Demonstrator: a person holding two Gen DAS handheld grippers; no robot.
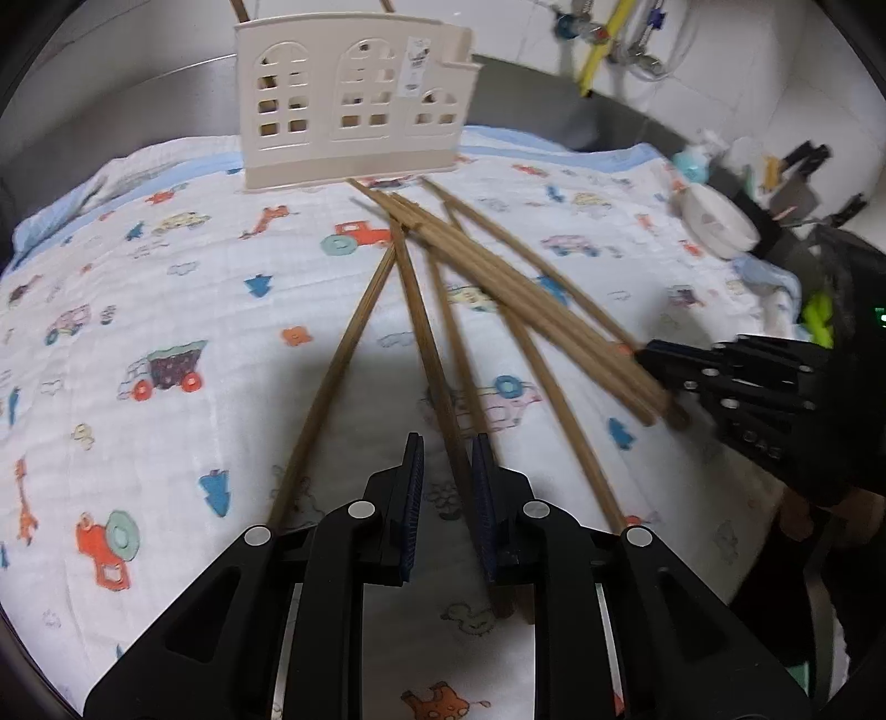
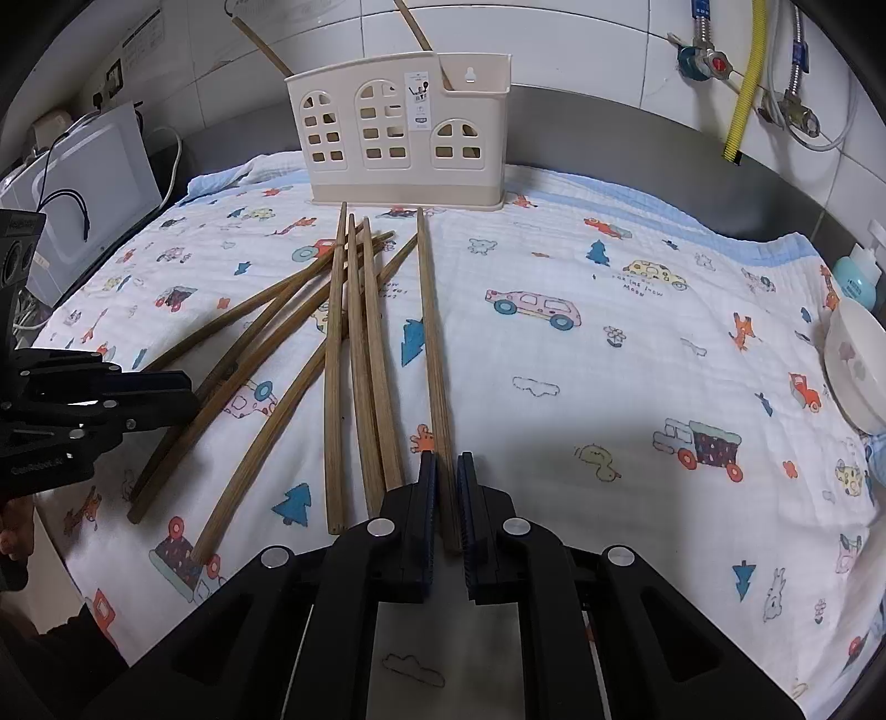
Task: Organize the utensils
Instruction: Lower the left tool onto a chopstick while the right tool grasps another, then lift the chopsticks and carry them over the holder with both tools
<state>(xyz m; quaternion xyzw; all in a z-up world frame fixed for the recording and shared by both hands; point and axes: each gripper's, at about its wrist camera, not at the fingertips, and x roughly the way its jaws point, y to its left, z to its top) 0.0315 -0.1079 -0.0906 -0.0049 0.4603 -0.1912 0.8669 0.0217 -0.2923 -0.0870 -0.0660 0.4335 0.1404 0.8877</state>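
Observation:
Several brown wooden chopsticks (image 1: 498,277) lie spread on a white cloth with cartoon vehicles (image 1: 166,277). A cream holder with window cut-outs (image 1: 354,105) stands upright at the far edge, with two chopsticks inside it (image 2: 266,47). My left gripper (image 1: 447,459) has its jaws narrowly apart around one chopstick (image 1: 437,365). My right gripper (image 2: 446,471) has its jaws close around the thick end of one chopstick (image 2: 432,332); it also shows at the right of the left wrist view (image 1: 648,354). The holder (image 2: 404,127) shows in the right wrist view. The left gripper (image 2: 188,387) sits at the left there.
A white bowl (image 2: 855,365) and a blue bottle (image 2: 855,277) sit at the cloth's right edge. A white appliance with cables (image 2: 83,188) stands at the left. Pipes and a yellow hose (image 2: 745,83) run on the tiled wall behind. A steel counter rim (image 1: 138,99) surrounds the cloth.

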